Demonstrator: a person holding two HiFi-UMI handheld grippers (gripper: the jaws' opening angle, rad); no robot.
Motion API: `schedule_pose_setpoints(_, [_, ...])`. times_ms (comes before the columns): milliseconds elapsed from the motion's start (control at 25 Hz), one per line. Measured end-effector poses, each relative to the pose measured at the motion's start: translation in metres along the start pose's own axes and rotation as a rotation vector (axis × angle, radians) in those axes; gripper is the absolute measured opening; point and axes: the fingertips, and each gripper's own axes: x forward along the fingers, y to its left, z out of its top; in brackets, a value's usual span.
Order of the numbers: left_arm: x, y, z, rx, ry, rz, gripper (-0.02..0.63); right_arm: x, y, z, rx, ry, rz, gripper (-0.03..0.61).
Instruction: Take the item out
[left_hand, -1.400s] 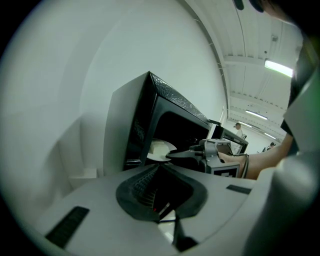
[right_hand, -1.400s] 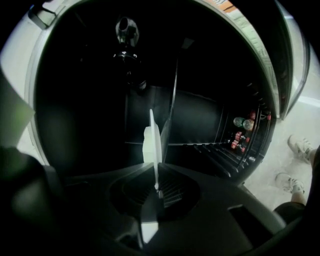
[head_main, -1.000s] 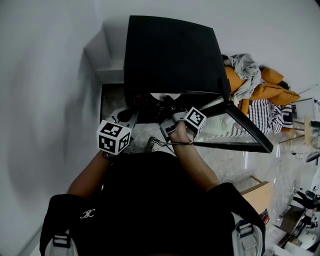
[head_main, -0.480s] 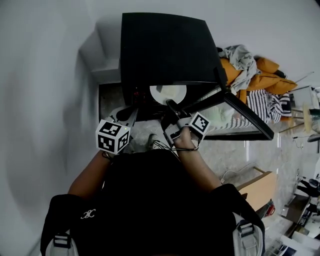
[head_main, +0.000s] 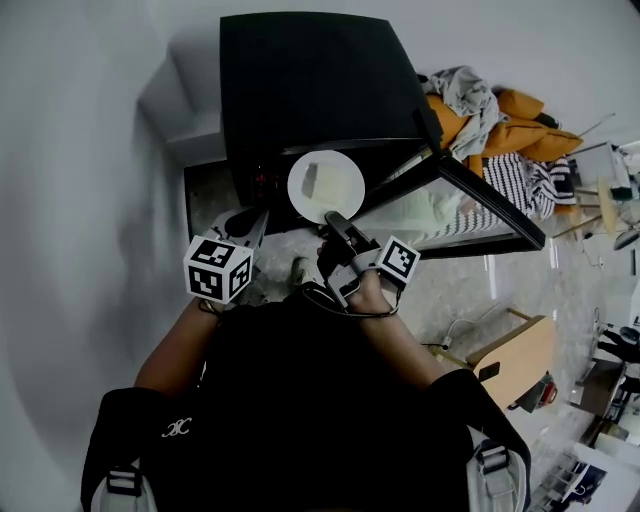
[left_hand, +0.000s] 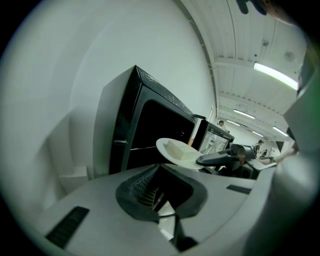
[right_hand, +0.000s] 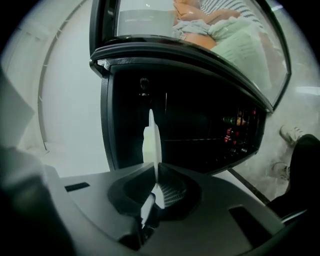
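Observation:
A white plate (head_main: 326, 186) with a pale block of food (head_main: 310, 180) on it hangs just in front of the open black microwave (head_main: 310, 90). My right gripper (head_main: 335, 222) is shut on the plate's near rim. In the right gripper view the plate (right_hand: 153, 145) shows edge-on between the jaws, with the dark microwave cavity (right_hand: 200, 125) behind it. My left gripper (head_main: 252, 228) stays left of the plate, jaws together with nothing between them. The left gripper view shows the plate (left_hand: 180, 151) and the right gripper (left_hand: 220, 159) ahead.
The microwave door (head_main: 470, 215) swings open to the right. It stands on a white counter (head_main: 195, 150) against a white wall. A pile of orange, grey and striped clothes (head_main: 500, 130) lies at the right. A wooden box (head_main: 505, 360) sits on the floor.
The right gripper has drawn the plate out of the microwave toward me; it now sits fully outside the cavity. The left gripper has barely moved.

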Motion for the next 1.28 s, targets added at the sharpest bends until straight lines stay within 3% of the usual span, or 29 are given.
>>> schedule_pose_setpoints(320, [0.006, -0.004, -0.003, -0.008, 0.003, -0.016, 0.006, -0.029, -0.018, -0.008, 0.009, -0.016, -0.035, 0.023])
schedule_pose_setpoints(1280, [0.010, -0.004, 0.009, -0.001, -0.002, -0.024, 0.006, -0.021, 0.006, -0.005, -0.018, -0.014, 0.037, 0.023])
